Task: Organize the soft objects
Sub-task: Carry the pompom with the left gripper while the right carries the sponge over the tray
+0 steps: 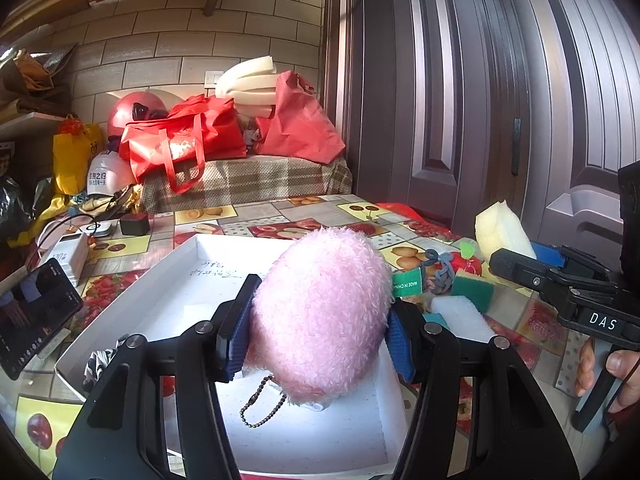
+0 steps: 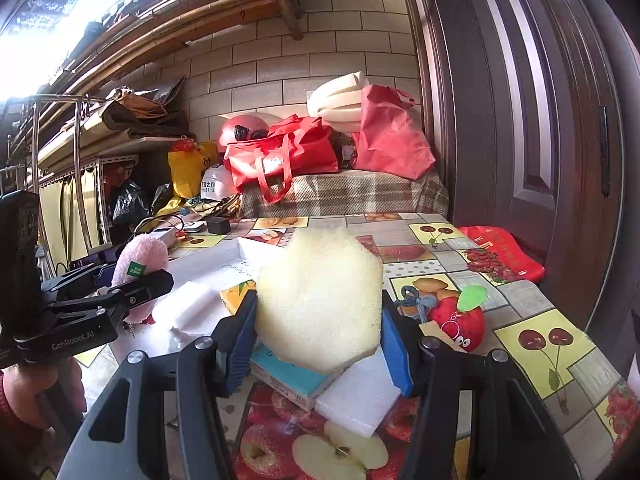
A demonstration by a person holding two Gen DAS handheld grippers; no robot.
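My left gripper is shut on a pink plush toy with a ball chain, held over the white tray. It also shows in the right wrist view. My right gripper is shut on a pale yellow sponge block, held above the table; the sponge block also shows in the left wrist view. Under it lie a white foam piece and a teal sponge. A red strawberry plush lies to the right.
A fruit-print tablecloth covers the table. A phone stands at the left, with a charger and cables behind it. Red bags and foam rolls sit on a plaid bench at the back. A door stands on the right.
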